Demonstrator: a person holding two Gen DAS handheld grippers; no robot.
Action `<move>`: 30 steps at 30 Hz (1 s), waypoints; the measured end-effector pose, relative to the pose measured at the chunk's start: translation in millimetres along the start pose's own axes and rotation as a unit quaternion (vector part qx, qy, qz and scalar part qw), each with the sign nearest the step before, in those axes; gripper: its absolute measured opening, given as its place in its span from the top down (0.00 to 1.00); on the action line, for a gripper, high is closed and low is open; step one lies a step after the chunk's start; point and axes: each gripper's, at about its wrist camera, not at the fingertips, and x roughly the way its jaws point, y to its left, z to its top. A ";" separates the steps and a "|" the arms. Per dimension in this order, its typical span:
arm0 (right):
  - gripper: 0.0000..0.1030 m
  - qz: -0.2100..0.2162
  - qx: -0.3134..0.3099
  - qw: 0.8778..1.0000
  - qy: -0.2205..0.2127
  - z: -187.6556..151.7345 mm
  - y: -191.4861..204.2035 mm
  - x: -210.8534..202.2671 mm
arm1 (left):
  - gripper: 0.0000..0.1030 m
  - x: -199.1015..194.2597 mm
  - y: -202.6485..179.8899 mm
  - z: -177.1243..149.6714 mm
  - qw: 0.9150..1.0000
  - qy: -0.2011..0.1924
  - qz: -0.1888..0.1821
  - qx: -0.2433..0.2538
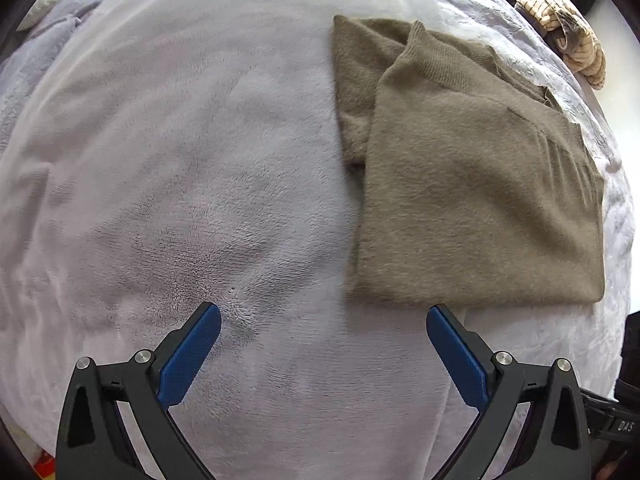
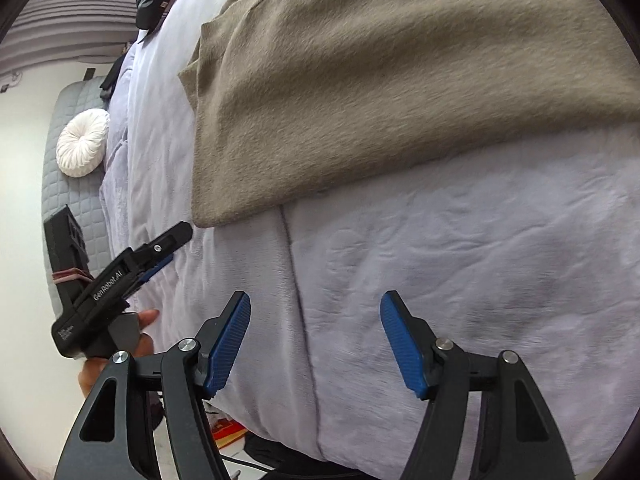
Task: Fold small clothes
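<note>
while the folded olive sweater (image 1: 472,184) lies flat on the pale fleece blanket (image 1: 180,168), left gripper (image 1: 323,316) and right gripper (image 2: 315,304) both hang wide, empty, just short of its hem.

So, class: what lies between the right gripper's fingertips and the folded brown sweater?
Only bare lilac blanket, crossed by a crease, lies between the right gripper and the brown sweater; nothing else. The right wrist view shows it.
</note>
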 end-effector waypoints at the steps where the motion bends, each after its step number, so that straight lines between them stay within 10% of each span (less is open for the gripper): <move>1: 0.30 0.010 0.004 1.000 0.000 1.1 2.7 5.6 | 0.00 2.2 4.2 0.9 1.000 0.005 -0.008 0.000; 11: 0.30 0.128 0.077 0.988 -0.036 26.8 21.3 53.1 | 0.00 -7.1 39.5 27.2 0.993 -0.024 -0.115 -0.030; 20: 0.31 0.211 0.216 0.947 -0.108 41.3 -7.3 72.5 | 0.00 16.0 38.6 54.4 0.974 0.006 -0.221 -0.054; 22: 0.50 0.234 0.246 0.934 -0.113 43.4 -13.5 73.2 | 0.00 20.8 35.0 59.2 0.969 0.014 -0.242 -0.053; 23: 0.82 0.241 0.252 0.931 -0.111 43.2 -13.5 74.1 | 0.00 23.2 34.2 62.0 0.966 0.018 -0.254 -0.054; 30: 0.88 0.308 0.167 0.926 -0.138 63.0 17.2 27.8 | 0.00 51.3 21.9 95.7 0.933 0.056 -0.346 -0.082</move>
